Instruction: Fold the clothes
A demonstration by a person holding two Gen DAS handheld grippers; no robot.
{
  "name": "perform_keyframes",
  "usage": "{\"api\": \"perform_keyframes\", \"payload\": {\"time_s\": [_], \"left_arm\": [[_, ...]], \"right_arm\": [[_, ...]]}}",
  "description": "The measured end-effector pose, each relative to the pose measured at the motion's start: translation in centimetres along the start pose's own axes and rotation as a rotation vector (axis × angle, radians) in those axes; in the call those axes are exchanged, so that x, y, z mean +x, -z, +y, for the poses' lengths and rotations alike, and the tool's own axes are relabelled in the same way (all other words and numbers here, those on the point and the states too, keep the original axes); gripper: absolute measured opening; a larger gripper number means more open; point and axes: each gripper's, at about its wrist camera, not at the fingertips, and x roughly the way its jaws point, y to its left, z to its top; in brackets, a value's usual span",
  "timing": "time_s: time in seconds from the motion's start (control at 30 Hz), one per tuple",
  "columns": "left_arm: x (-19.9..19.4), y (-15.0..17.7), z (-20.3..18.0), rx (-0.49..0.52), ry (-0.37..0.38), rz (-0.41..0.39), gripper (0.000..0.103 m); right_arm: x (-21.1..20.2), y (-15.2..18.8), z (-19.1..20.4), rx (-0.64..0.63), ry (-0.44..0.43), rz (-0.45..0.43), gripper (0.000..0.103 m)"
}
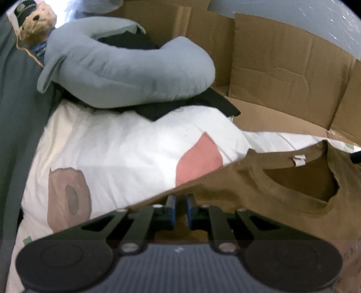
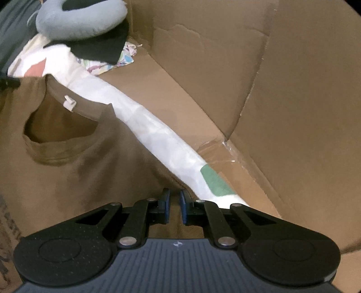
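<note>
A brown T-shirt point(image 1: 259, 191) lies spread on a white patterned bedsheet point(image 1: 126, 153), its collar and white neck label point(image 1: 298, 160) toward the far side. My left gripper point(image 1: 181, 202) is shut on the shirt's left shoulder edge, with cloth between the blue pads. In the right wrist view the same shirt point(image 2: 74, 171) fills the left. My right gripper point(image 2: 174, 198) is shut on its right shoulder edge, next to the white sheet point(image 2: 158, 133).
A grey-blue neck pillow point(image 1: 117, 74) lies on dark folded clothes point(image 1: 171, 108) at the back. A teddy bear point(image 1: 36, 20) sits far left. Cardboard walls point(image 2: 282, 90) stand to the right and behind. A colourful printed cloth point(image 2: 106, 63) lies by the cardboard.
</note>
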Motion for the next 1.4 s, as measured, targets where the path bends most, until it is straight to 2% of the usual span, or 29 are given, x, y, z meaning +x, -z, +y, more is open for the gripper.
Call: {"api": "perform_keyframes", "payload": {"time_s": [0.07,0.13,0.2,0.3,0.37,0.47,0.53,0.6,0.8,0.93,1.1,1.27,1.4], "left_arm": [[-0.7,-0.2,-0.7,0.004,-0.024,-0.032,0.032],[-1.5,-0.4,-1.4,-0.004,-0.037,-0.066,0.039],[-2.1,-0.6,-2.4,-0.011,-0.019,-0.083,0.039],[-2.1,-0.4,-4.5,0.02,-0.011,-0.062,0.038],[-2.3,0.0,-6.0,0.027,0.053,-0.054,0.038],[-2.8,0.6,-8.6,0.049,0.108,-0.047,0.038],[-2.7,0.7,-10.2,0.065,0.118,-0.018,0.038],[-2.4,0.8,-11.3,0.06,0.114,0.022,0.032],[-2.0,0.8,-13.8,0.017,0.172,0.072,0.028],[-1.8,0.9,-15.7,0.032,0.225,0.082,0.028],[-1.1,1.2,-18.1,0.057,0.296,0.086,0.028],[0.2,1.3,-19.0,0.071,0.292,0.085,0.025],[1.0,1.3,-19.1,0.082,0.274,0.08,0.02]], "right_arm": [[0.0,0.0,0.3,-0.027,0.025,-0.005,0.012],[-0.1,0.1,0.5,-0.049,0.049,-0.008,0.009],[-0.5,0.0,0.4,-0.053,0.069,-0.003,0.007],[-2.3,0.2,0.2,-0.063,0.081,-0.006,0.008],[-4.1,0.8,-0.1,-0.083,0.085,-0.019,0.009],[-6.4,1.9,-1.1,-0.053,0.074,-0.019,0.01],[-7.7,2.5,-1.6,-0.011,0.084,-0.03,0.011],[-8.8,3.4,-1.9,0.014,0.087,-0.033,0.011],[-11.1,6.3,-3.0,0.072,0.073,-0.004,0.014],[-12.4,8.4,-4.1,0.119,0.091,0.0,0.027],[-13.2,11.7,-6.2,0.191,0.128,0.045,0.029],[-14.2,14.9,-8.5,0.325,0.152,0.073,0.029],[-14.1,16.3,-8.4,0.346,0.124,0.095,0.029]]}}
